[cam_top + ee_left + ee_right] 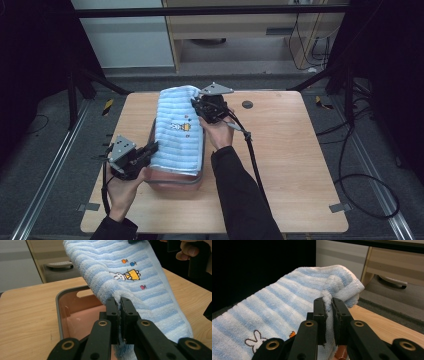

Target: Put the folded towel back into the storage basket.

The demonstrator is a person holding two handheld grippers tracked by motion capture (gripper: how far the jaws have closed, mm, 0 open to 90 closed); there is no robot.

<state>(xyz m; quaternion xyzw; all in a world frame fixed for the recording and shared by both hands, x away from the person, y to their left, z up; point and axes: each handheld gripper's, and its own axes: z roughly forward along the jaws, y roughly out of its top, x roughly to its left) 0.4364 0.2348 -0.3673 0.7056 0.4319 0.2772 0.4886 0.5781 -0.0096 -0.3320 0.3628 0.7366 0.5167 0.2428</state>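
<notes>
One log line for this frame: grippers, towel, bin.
left gripper: shut on towel | right gripper: shut on towel | towel: stretched above bin | bin: on table

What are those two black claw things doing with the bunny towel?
A person holds a gripper in each hand, and both have pinched the striped blue towel. The left gripper has its jaws shut on the near edge; the right gripper has its jaws shut on the far edge. Stretched between them, the towel hangs over a pink tub on the wooden table, above the tub rather than down inside it.
</notes>
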